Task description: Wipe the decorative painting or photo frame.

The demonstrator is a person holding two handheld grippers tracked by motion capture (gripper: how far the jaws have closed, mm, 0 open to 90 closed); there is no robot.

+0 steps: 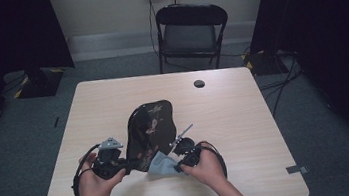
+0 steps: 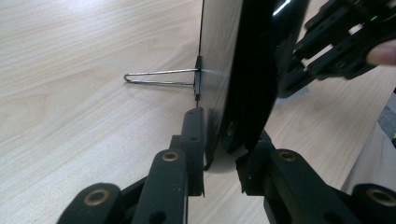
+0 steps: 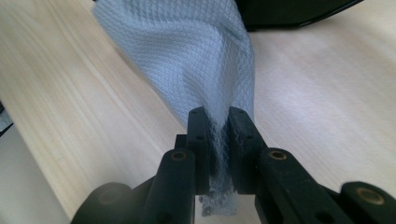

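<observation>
High view, left tongs [image 1: 129, 166] gripping black tray [image 1: 149, 131], right tongs [image 1: 177, 169] pinching cloth [image 1: 163, 165]

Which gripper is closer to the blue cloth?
Right. The right gripper is shut on the blue cloth; the left gripper clamps the black tray's edge, beside the cloth.

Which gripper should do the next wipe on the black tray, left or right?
Right. The right gripper is already shut on the grey cloth, which hangs by the black tray. The left gripper clamps the tray's edge, holding it upright.
</observation>
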